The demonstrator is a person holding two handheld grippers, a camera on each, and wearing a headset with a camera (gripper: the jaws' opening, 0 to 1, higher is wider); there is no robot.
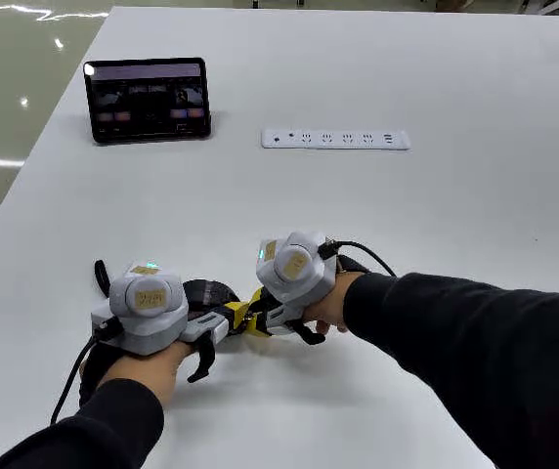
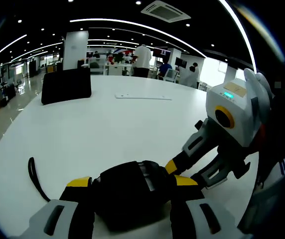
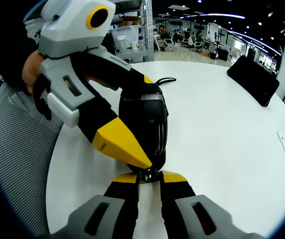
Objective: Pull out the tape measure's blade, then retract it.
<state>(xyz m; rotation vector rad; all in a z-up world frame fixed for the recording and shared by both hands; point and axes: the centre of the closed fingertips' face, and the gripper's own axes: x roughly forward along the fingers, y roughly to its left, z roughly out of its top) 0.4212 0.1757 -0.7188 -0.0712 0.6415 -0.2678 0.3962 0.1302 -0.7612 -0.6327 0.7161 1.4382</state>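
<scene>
Your left gripper (image 2: 132,181) has its jaws spread wide and clamped on either side of the black tape measure (image 2: 127,199). The case sits on the white table (image 1: 358,215), low between your two hands. Facing it, your right gripper (image 3: 151,177) is almost closed, its yellow tips pinching the small metal end hook (image 3: 150,172) at the mouth of the case. No blade is out yet, so I judge this the start of the pull. Brace the case and draw the right gripper straight away with a firm pinch. The hook is tiny and half buried between the tips, so how securely you have it is hard to tell. In the head view the grippers cover most of the case.
</scene>
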